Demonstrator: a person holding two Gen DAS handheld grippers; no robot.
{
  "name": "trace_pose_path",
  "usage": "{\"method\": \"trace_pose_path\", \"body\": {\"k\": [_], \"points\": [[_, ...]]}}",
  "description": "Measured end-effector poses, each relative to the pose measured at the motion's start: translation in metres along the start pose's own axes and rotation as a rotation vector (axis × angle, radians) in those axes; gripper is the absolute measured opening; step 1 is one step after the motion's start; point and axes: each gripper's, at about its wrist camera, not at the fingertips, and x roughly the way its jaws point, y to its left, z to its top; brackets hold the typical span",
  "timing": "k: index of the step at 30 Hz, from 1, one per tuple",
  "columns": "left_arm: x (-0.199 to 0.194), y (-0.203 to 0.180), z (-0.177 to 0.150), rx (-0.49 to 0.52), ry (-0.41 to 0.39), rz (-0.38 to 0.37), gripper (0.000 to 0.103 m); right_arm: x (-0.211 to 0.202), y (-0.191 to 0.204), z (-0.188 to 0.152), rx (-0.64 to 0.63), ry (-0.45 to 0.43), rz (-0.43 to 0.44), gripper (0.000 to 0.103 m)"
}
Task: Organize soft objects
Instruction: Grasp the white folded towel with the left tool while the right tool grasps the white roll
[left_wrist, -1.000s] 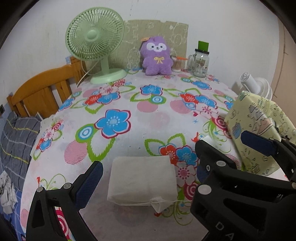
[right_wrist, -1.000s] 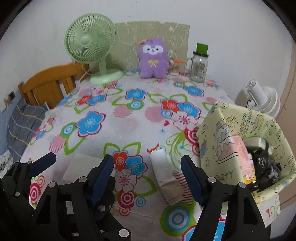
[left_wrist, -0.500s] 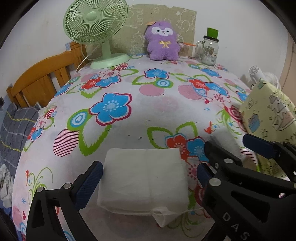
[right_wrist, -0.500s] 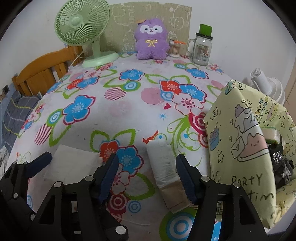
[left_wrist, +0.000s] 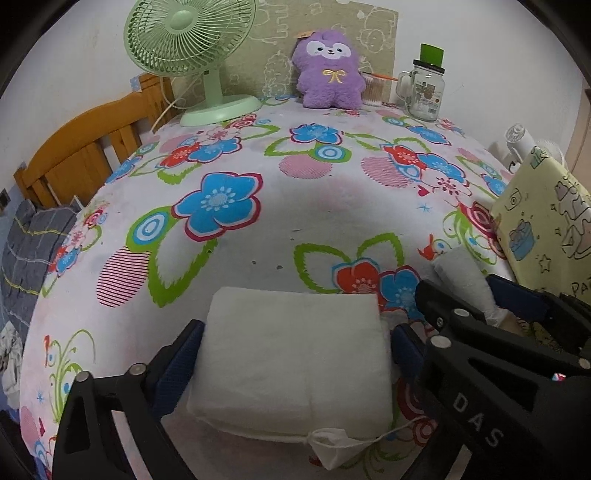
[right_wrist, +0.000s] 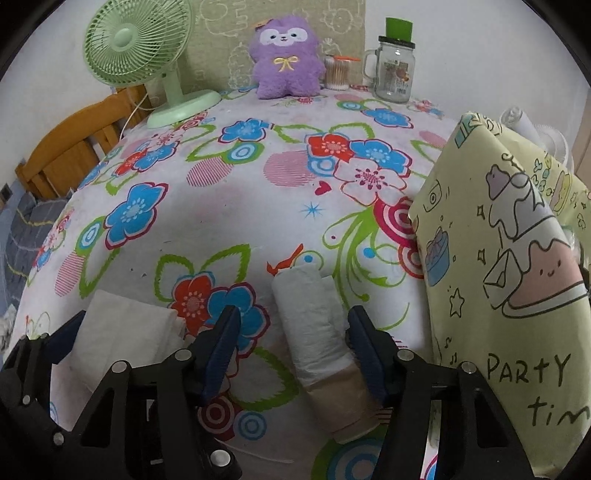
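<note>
Table (left_wrist: 314, 221) with floral cloth carries everything. Yellow bag (right_wrist: 517, 277) stands at the right edge, mouth mostly hidden here, contents can't be read. Fan (left_wrist: 188, 44), plush (left_wrist: 328, 74) and jar (left_wrist: 424, 92) line the far edge, untouched.

Two soft items near the front edge, neither lifted yet:
- Folded white pad (left_wrist: 295, 354), front-left. Left hand-held gripper (left_wrist: 295, 350) straddles it, pads at or just beside both sides; can't tell whether they press. Not a confirmed grip.
- Rolled white bundle (right_wrist: 314, 321), front-right, just beside the bag. Right hand-held gripper (right_wrist: 291, 347) is closing around it; right finger (right_wrist: 364, 350) touching or nearly so, left finger (right_wrist: 221, 343) clearly apart. No grip yet.

Judgement: early in the task. Both grasps pending, then lift and likely drop into the bag. Whether the plush counts as a soft item to sort is unclear.
</note>
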Motion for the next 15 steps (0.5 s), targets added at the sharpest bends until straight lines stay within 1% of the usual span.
{"method": "trace_pose_path", "body": {"k": [2,3,5,6,7,10,15], "points": [[-0.001,-0.002,-0.001,0.004,-0.005,-0.013,0.092,0.0,0.0,0.0,-0.003,0.0,-0.009,0.054],[-0.002,-0.004,-0.001,0.01,-0.008,-0.021,0.089,0.0,0.0,0.0,-0.005,-0.002,-0.003,0.047],[-0.003,-0.007,-0.001,0.022,-0.014,-0.022,0.085,-0.001,0.001,0.0,-0.009,-0.003,0.01,0.039],[-0.004,-0.008,-0.001,0.028,-0.018,-0.022,0.083,-0.002,0.002,-0.001,-0.013,-0.002,0.018,0.033],[-0.005,-0.008,-0.001,0.025,-0.018,-0.031,0.081,-0.002,0.002,-0.001,-0.012,0.0,0.024,0.03],[-0.007,-0.008,-0.001,0.027,-0.019,-0.038,0.077,-0.004,0.002,-0.001,-0.015,-0.001,0.033,0.027],[-0.011,-0.007,-0.002,0.018,-0.022,-0.045,0.073,-0.009,0.005,-0.002,-0.017,-0.008,0.044,0.026]]}}
